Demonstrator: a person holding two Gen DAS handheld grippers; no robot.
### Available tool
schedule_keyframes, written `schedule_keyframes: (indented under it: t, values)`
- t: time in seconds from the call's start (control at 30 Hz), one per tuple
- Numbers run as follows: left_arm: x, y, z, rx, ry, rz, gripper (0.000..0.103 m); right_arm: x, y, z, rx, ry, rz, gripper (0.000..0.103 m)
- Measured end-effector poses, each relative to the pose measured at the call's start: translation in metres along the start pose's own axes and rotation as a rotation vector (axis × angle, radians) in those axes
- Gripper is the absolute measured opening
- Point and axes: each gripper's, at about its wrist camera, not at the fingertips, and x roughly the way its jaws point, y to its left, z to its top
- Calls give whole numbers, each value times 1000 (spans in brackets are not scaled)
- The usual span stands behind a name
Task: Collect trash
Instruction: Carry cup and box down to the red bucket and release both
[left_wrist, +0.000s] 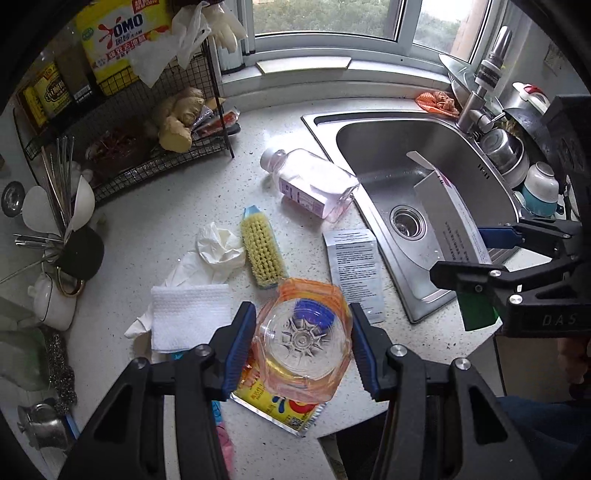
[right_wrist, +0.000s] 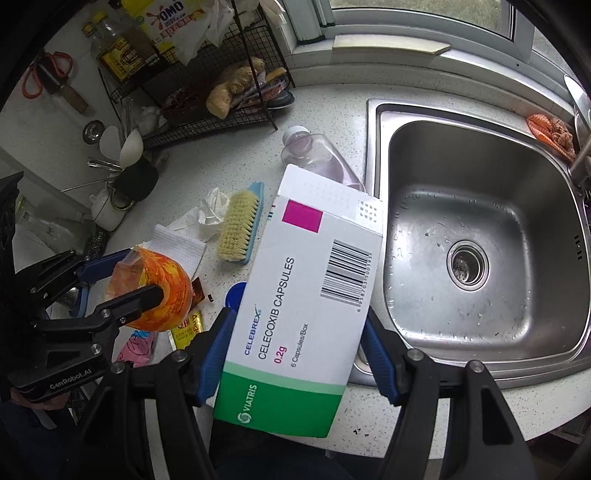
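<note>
Left wrist view: left gripper (left_wrist: 303, 347) clamps an orange-labelled bottle (left_wrist: 303, 343). Right gripper (right_wrist: 295, 339) grips a capsule box (right_wrist: 303, 295) — tissues (left_wrist: 218, 247), leaflet (left_wrist: 354, 269) and wrappers (left_wrist: 280, 406) remain on the worktop (left_wrist: 166, 221).

Left gripper (left_wrist: 303, 345) clamped around an orange-wrapped clear bottle (left_wrist: 304, 345), lifted above a speckled counter (left_wrist: 155, 229). Beyond: scrubbing brush (left_wrist: 262, 251), crumpled tissue (left_wrist: 218, 245), printed leaflet (left_wrist: 354, 269). At right, right gripper (left_wrist: 476, 258) gripping a white box (left_wrist: 448, 218) over the steel sink (left_wrist: 388, 166).
</note>
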Motion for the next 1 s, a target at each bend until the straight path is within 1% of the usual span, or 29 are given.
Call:
schedule_keyframes:
  t: [0.17, 0.3, 0.43, 0.5, 0.63, 0.7, 0.83, 0.9, 1.0]
  values:
    - [-20, -37, -18, -5, -25, -4, 48, -25, -10, -22, -39, -41, -4, 64]
    - [-31, -74, -38, 0, -32, 1, 48, -49, -27, -50, -36, -67, -11, 64]
    - [-41, -112, -60, -22, -42, -30, 48, -72, -48, -85, -15, -78, -23, 64]
    - [-43, -133, -73, -21, -34, -39, 48, -84, -56, -102, -4, -87, -26, 64]
    - [-44, -172, -93, 16, -15, -25, 48, -105, -71, -138, 7, -108, -46, 64]
    - [-44, -188, -102, 21, -7, -32, 48, -112, -80, -158, 14, -116, -53, 64]
    - [-41, -216, -119, 27, 15, -20, 48, -111, -96, -195, 57, -102, -52, 64]
    - [-35, -229, -127, 35, 48, -33, 49, -107, -105, -210, 84, -84, -51, 64]
    - [-18, -245, -138, 52, 97, -34, 49, -99, -114, -228, 122, -61, -55, 64]
